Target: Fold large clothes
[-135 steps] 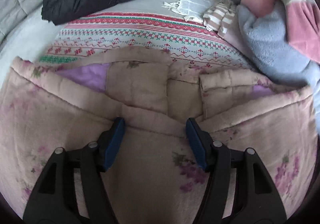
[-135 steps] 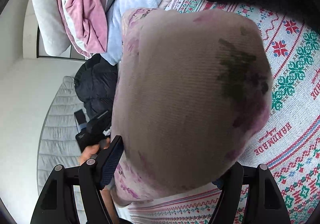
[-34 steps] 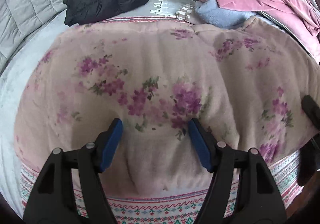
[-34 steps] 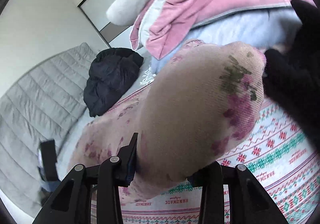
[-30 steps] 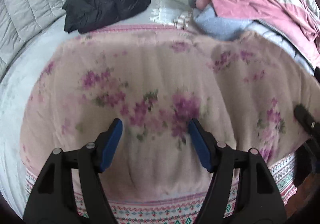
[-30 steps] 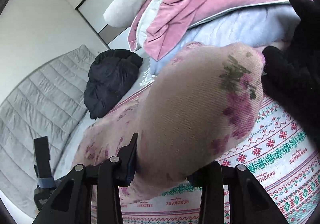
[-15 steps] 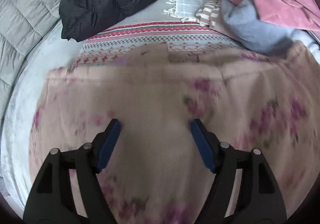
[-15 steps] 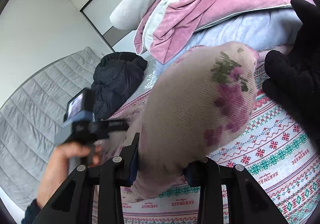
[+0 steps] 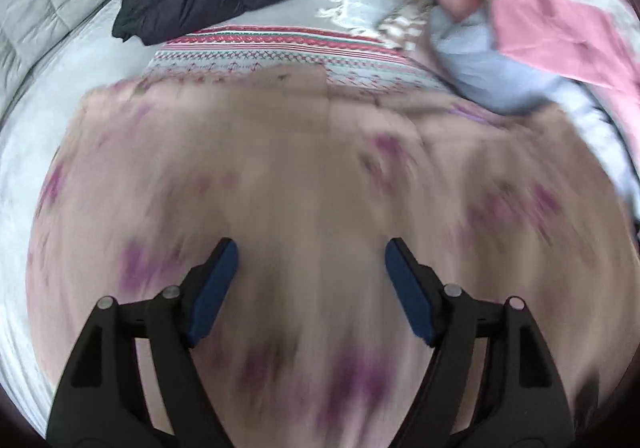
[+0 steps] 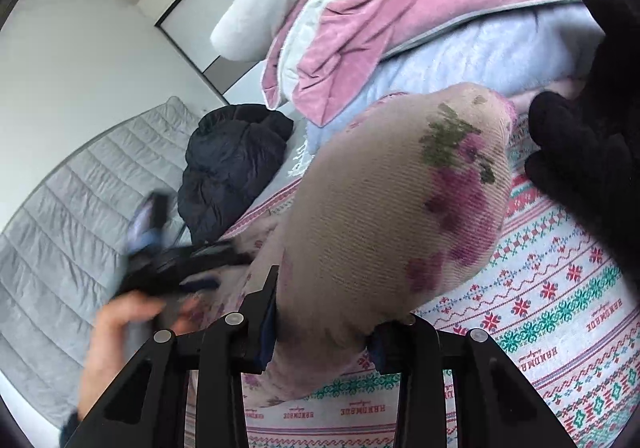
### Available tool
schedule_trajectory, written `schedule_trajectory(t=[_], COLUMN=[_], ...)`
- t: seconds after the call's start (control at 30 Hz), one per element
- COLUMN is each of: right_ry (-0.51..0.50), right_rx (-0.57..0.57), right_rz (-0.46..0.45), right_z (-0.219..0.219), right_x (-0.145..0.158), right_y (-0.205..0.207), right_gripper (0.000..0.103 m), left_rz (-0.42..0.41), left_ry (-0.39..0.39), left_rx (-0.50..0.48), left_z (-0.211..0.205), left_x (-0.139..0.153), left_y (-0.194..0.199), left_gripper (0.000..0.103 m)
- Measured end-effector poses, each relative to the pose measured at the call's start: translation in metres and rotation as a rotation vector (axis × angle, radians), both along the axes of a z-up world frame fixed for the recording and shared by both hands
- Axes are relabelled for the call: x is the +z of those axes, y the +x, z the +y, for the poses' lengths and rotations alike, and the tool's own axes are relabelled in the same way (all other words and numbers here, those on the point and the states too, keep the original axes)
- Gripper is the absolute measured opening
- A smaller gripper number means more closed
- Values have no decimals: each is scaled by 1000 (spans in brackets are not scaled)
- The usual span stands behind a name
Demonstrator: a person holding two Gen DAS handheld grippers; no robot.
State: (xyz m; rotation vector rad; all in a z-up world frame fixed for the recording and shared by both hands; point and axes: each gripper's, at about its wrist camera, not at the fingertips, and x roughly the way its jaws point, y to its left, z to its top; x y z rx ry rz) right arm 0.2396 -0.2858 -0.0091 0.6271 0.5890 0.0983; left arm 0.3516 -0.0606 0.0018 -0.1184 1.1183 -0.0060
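**Floral garment mid-fold on bed; right corner clamped, left released**

The floral garment (image 9: 304,175) lies spread on the patterned blanket (image 10: 560,308) on the bed. The right claw (image 10: 320,328) is clamped on a bunched corner of it; the left claw (image 9: 308,288) stands wide above the cloth, holding nothing. Advice: keep the right corner taut and low, regrip the near hem, align edges before pressing. Against a second ago, the blanket's far stripes are exposed and the left claw has shifted.
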Motion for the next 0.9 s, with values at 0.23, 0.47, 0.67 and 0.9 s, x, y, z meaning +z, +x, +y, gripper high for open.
schedule_trajectory(t=[0.23,0.47,0.67,0.9], right_ry=[-100,-70,48,173], right_rx=[-8,-36,-75,-145], right_rz=[-24,32,89,163], right_z=[20,7,-14,-31], right_x=[5,-9,-32,-63], right_y=[-2,1,6,-1], right_gripper=[34,33,33,33], left_rz=[-98,-134,-138,57], left_ry=[15,102,22,-286], left_rx=[-86,-170,-53,210], left_z=[-5,-12,72,191], left_x=[-14,0,22,-28], left_y=[-96,-143,-167,-135], left_gripper=[77,77,77,77])
